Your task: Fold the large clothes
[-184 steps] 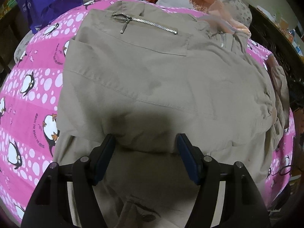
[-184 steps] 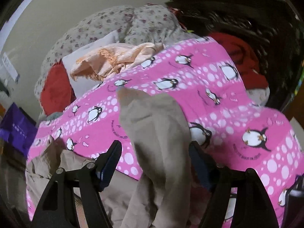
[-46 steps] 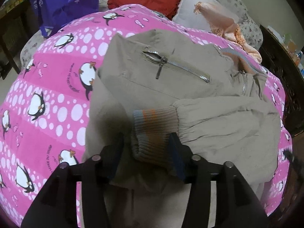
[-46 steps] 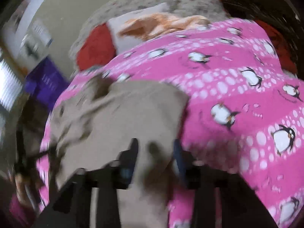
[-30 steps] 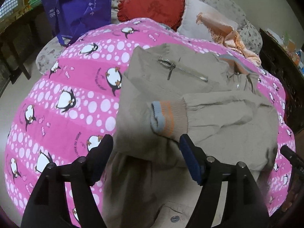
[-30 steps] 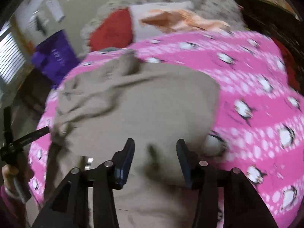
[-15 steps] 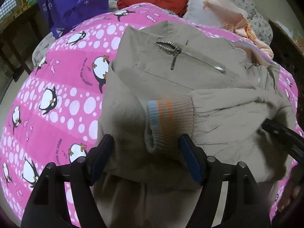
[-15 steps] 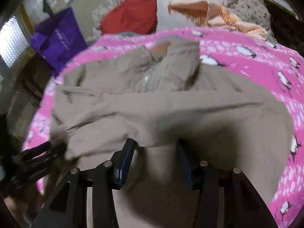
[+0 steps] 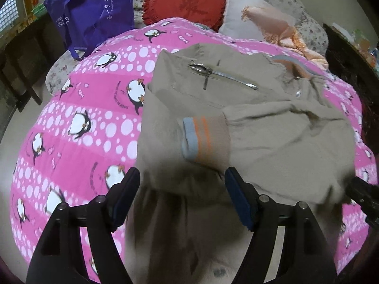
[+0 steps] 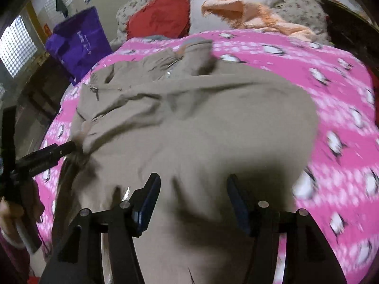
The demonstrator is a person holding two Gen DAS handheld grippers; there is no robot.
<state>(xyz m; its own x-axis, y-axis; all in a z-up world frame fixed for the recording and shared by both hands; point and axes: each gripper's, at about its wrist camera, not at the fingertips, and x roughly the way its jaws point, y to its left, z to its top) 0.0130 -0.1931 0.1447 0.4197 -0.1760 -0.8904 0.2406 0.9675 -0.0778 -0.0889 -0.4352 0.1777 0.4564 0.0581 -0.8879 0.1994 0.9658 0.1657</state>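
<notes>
Left view, step: the sleeve (image 9: 284, 137) is folded across the jacket (image 9: 213, 90), cuff (image 9: 203, 139) on the chest; judging by that, the sleeve fold is done.
Left gripper (image 9: 182, 198): jaws wide apart over the hem, holding nothing.
Left view, room: pink penguin blanket (image 9: 94, 108) on a bed, purple bag (image 9: 92, 7), red cushion (image 9: 187, 2) behind.
Right view, gripper: the right gripper (image 10: 191, 201) has its jaws opening over the jacket's body; cloth lies below, not pinched.
Right view, next move: probably grasp the hem with both and fold it up toward the collar (image 10: 194, 45).
Right view, room: window (image 10: 16, 47) at left.
</notes>
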